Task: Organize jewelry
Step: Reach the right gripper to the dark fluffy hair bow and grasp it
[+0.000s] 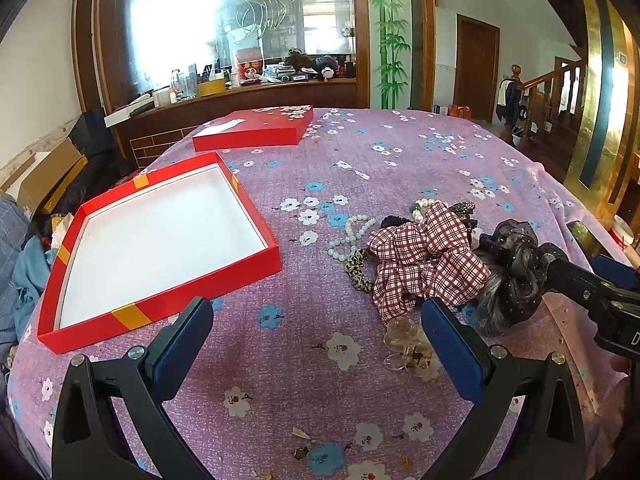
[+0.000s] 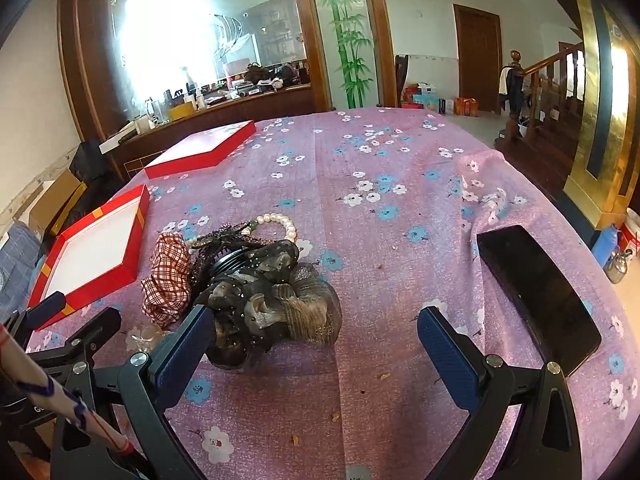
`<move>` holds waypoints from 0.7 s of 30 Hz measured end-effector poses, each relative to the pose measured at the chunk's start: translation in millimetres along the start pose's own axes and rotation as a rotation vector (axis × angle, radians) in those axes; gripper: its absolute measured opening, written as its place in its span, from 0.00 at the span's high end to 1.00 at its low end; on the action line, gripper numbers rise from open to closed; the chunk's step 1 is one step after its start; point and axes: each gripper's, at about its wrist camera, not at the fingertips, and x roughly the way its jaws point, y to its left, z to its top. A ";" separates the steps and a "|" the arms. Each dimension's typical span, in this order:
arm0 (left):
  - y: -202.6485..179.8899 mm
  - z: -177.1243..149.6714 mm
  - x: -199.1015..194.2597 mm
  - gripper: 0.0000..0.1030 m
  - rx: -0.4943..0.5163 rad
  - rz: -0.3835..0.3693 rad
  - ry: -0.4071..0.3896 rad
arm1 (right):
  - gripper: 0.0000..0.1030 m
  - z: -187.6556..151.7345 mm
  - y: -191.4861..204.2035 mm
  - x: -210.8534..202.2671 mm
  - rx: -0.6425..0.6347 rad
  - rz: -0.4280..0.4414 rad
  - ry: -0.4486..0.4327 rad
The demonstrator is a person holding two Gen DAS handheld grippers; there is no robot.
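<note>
A heap of hair ties and jewelry is seen on the right of the purple flowered counter (image 1: 304,168): a red plaid scrunchie (image 1: 420,260), a dark gauze scrunchie (image 2: 276,296) just right of it, a pearl bracelet (image 2: 280,222) at the far side, a pale green bead bracelet (image 1: 350,236) on the left and a clear hair claw (image 1: 406,346) at the near side. The open red box (image 1: 160,240) is set to the left, well apart from the heap, with its lid (image 1: 256,128) lying farther off, and a black phone (image 2: 536,296) is laid on the right. The left tool (image 1: 316,340) is held with jaws apart and empty near the claw, and the right tool (image 2: 312,348) is likewise held apart and empty, its left finger just beside the dark scrunchie.

Floral tablecloth (image 1: 360,152) (box (image 1: 160,240), scrunchies (image 1: 424,260), phone (image 2: 536,292))
</note>
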 end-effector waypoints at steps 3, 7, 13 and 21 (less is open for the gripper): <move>-0.2 0.0 0.3 0.00 -0.003 0.000 0.001 | 0.00 -0.5 -1.1 -0.3 0.002 0.001 -0.007; 0.1 -0.5 0.0 0.00 -0.004 0.003 0.000 | 0.00 -1.0 0.5 1.4 -0.012 -0.003 -0.013; 0.5 -0.9 -0.3 0.00 -0.006 -0.001 0.003 | 0.00 -1.4 0.9 1.9 -0.017 -0.008 -0.015; 1.2 -1.0 -0.1 0.00 -0.011 -0.002 0.002 | 0.00 -0.2 -0.9 3.5 -0.001 0.004 0.007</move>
